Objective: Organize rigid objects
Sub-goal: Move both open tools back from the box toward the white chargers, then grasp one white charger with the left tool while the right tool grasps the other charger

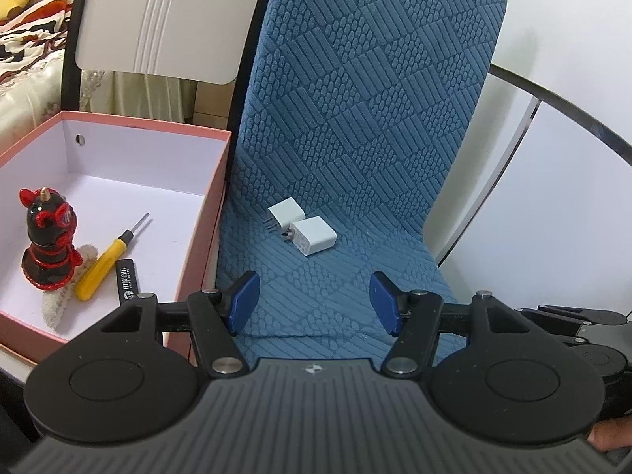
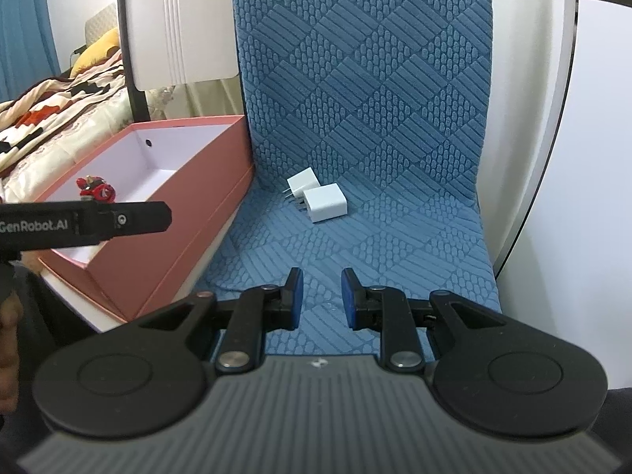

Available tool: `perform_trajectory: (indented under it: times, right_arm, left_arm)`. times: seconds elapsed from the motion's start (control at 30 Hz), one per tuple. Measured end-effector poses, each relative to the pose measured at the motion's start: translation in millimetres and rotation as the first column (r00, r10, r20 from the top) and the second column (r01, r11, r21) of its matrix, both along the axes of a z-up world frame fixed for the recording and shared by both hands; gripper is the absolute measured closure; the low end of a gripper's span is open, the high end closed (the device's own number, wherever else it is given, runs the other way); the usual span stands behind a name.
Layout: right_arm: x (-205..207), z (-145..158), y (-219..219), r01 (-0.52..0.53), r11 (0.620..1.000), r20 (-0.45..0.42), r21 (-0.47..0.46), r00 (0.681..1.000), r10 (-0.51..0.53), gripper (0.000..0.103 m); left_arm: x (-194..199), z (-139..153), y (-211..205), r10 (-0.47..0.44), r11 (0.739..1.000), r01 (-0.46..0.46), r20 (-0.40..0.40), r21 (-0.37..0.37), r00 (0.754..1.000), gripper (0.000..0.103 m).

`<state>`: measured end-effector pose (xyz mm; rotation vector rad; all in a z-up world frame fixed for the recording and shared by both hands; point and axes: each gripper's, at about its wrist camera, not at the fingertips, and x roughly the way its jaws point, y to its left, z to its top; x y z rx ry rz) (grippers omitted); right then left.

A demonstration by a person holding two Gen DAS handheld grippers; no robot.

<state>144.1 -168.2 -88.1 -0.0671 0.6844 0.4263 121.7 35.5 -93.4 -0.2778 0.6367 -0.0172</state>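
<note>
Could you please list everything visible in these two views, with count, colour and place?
Chargers: two, white, touching, on the chair seat.
Chair: one, blue textured cover.
Box: one, pink, white inside, left of the chair.
Figurine: one, black and red, upright in the box.
Screwdriver: one, yellow handle, in the box.
Black tool: one, beside the screwdriver.
Bed: one, patterned, far left.
Left gripper: open, empty.
Right gripper: narrow gap, empty.
</note>
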Motion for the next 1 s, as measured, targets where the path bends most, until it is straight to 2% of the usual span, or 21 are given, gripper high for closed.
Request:
perform_trajectory:
  times: [0.5,0.67,0.73,1.0]
  right_arm:
    - [39,-24,-16,0.032,0.999,-0.019,0.027,0.999,-0.031,0.079]
    - [58,-32,-16,0.012,0.999,-0.020,0.050,1.000,-0.011,0.079]
    - [67,-35,-16,0.005,0.999,-0.017,0.050,1.000,-0.004,0.079]
    - [109,-53,-8,-0.067,0.997,-0.039,0.036,0.997,0.068,0.077]
  left_arm:
    - [40,-23,-14,-0.011,1.000,0.011,-0.044,0.003,0.999,0.036]
    - [63,-37,-19,-0.002,1.000,0.002,-0.055,0.006,0.998,0.038]
    - [75,-44,-20,0.000,1.000,0.000,-0.065,0.004,0.998,0.042]
    - [123,-69,-13,0.032,0.999,-0.034,-0.075,-0.018,0.997,0.043]
